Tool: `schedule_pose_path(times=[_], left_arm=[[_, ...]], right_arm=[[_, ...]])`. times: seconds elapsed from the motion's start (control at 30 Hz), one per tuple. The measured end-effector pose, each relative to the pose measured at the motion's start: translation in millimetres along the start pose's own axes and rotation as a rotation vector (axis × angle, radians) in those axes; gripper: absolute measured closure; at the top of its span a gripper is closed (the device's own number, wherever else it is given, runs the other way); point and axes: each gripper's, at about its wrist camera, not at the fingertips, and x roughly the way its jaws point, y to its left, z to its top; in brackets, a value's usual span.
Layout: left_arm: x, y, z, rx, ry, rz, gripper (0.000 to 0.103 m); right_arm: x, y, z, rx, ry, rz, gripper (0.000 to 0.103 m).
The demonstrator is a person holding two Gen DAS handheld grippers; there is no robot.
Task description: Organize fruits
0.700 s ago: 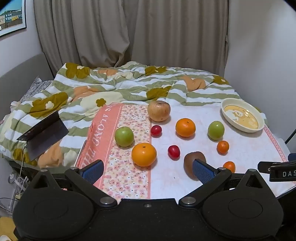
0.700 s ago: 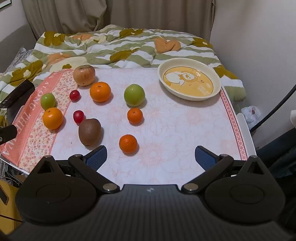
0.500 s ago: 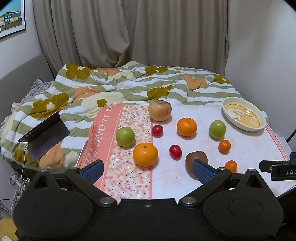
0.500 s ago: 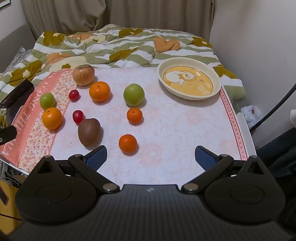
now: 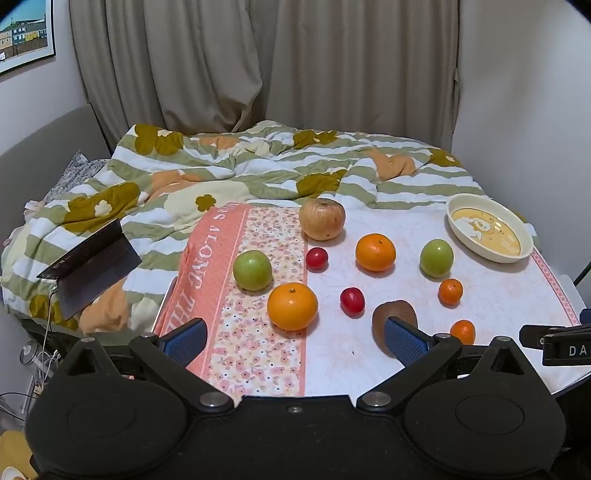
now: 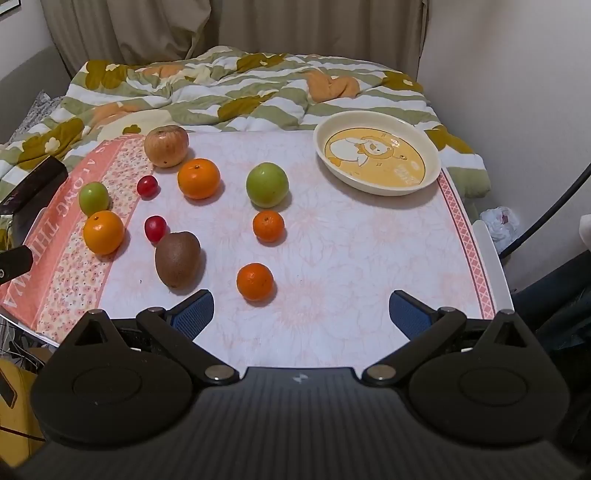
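A framed picture (image 5: 24,35) is seen only in the left view. Fruits (image 6: 198,178) lie scattered on the surface (image 6: 351,258), left of the empty dish (image 6: 376,157). A bag (image 6: 503,221) is seen only rightward. Left gripper (image 5: 295,338) and right gripper (image 6: 301,312) are spread wide, empty.

**Fruit scattered, dish unfilled**

Two large oranges (image 6: 198,178), two green apples (image 6: 267,184), two small mandarins (image 6: 268,225), two red cherry tomatoes (image 6: 155,228), a brown kiwi (image 6: 177,259) and a tan apple (image 6: 166,145) are spread apart on the cloth. The cream duck-printed dish (image 6: 376,157) sits at the far right corner.
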Motion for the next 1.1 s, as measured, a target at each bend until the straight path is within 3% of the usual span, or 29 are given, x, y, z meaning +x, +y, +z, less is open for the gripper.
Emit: schedule_pose_path(times=[1.1], left_arm=[[-5,4,4,0.011,-0.003,0.007,0.000]], right_arm=[[-15,2,-5,0.006,-0.024,0.018,0.000]])
